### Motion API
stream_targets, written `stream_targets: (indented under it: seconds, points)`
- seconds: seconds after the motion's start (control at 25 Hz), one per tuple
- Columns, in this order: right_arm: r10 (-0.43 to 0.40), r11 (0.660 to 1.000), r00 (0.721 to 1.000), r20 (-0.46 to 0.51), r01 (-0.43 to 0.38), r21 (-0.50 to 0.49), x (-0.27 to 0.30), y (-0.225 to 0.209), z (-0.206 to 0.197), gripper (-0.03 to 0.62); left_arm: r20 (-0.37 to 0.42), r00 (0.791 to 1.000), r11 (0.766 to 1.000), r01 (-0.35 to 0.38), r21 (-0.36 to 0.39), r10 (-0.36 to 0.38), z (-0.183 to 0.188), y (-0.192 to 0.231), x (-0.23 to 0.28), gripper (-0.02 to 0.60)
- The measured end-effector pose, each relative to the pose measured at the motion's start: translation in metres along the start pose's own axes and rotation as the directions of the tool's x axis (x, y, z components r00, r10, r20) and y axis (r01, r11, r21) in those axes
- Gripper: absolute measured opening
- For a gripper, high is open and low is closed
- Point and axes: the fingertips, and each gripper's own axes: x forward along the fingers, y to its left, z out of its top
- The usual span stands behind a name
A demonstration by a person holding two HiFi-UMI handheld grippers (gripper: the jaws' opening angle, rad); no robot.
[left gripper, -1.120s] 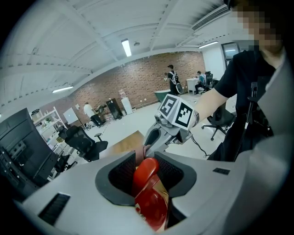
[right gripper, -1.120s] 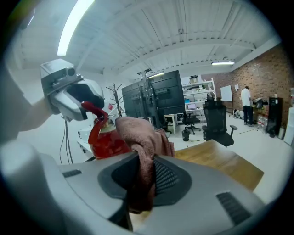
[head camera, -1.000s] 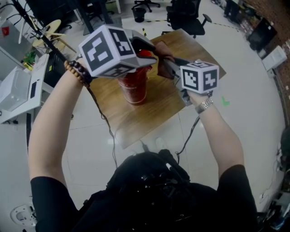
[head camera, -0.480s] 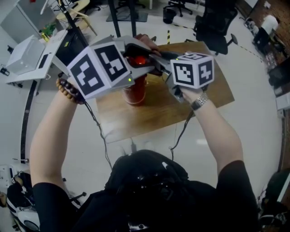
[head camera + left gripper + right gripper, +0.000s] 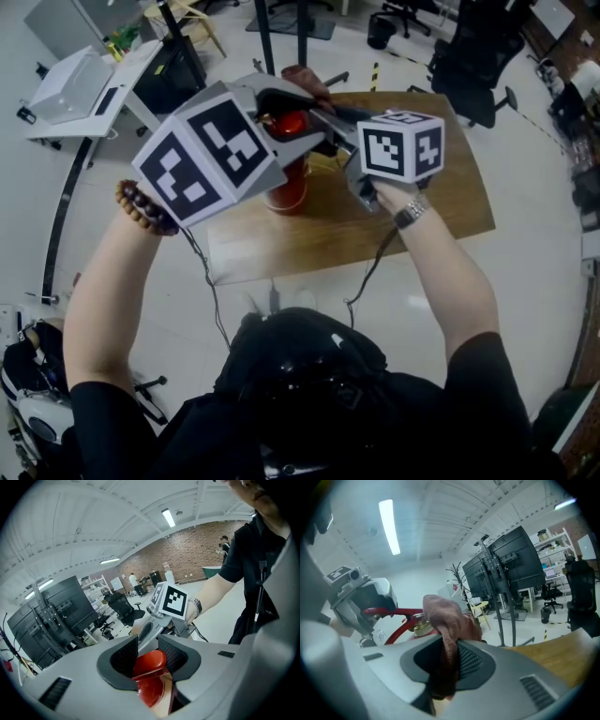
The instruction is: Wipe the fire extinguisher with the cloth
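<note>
A red fire extinguisher (image 5: 287,189) stands upright on a wooden table (image 5: 422,211). My left gripper (image 5: 296,120) comes in from the left onto its head. The red handle (image 5: 150,662) lies between the left gripper's (image 5: 149,653) pads, and the jaws are closing on it. My right gripper (image 5: 324,107) reaches in from the right, shut on a pinkish-brown cloth (image 5: 446,615). That cloth (image 5: 302,79) bunches above the right gripper's (image 5: 448,660) jaws, right beside the extinguisher's brass valve (image 5: 421,628) and red lever (image 5: 393,613).
Black office chairs (image 5: 473,52) stand beyond the table. A white desk (image 5: 75,84) is at the far left. Dark monitor stands on poles (image 5: 501,573) rise behind the table. A cable (image 5: 211,281) hangs by the table's near edge.
The right gripper has carried the cloth leftwards from the extinguisher's right side to its top. The left gripper has rolled while staying on the handle. The head view has swung.
</note>
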Motion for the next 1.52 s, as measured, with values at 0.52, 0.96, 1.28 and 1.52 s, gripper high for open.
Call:
stream_targets:
  seconds: [0.52,0.96,1.28,1.52]
  points:
    - [0.002,0.997,0.999,-0.039,0.000,0.072,0.009,-0.028,-0.037,0.081,-0.008,0.994,0.991,-0.114,-0.077,0.113,0.004,0.005,0.002,0.130]
    - [-0.003,0.996,0.996,-0.087,0.010,0.085,0.026,-0.041,-0.065,0.078,-0.020,0.982,0.973,-0.187,-0.136,0.186,0.001,0.014,0.000,0.130]
    - [-0.020,0.995,0.989,-0.144,0.033,0.090,0.034,-0.046,-0.095,0.078,-0.084,0.949,0.928,-0.315,-0.198,0.304,-0.005,0.019,-0.004,0.173]
    - [-0.032,0.993,0.983,-0.181,0.052,0.110,0.038,-0.054,-0.119,0.078,-0.130,0.919,0.885,-0.394,-0.247,0.373,-0.015,0.022,-0.007,0.207]
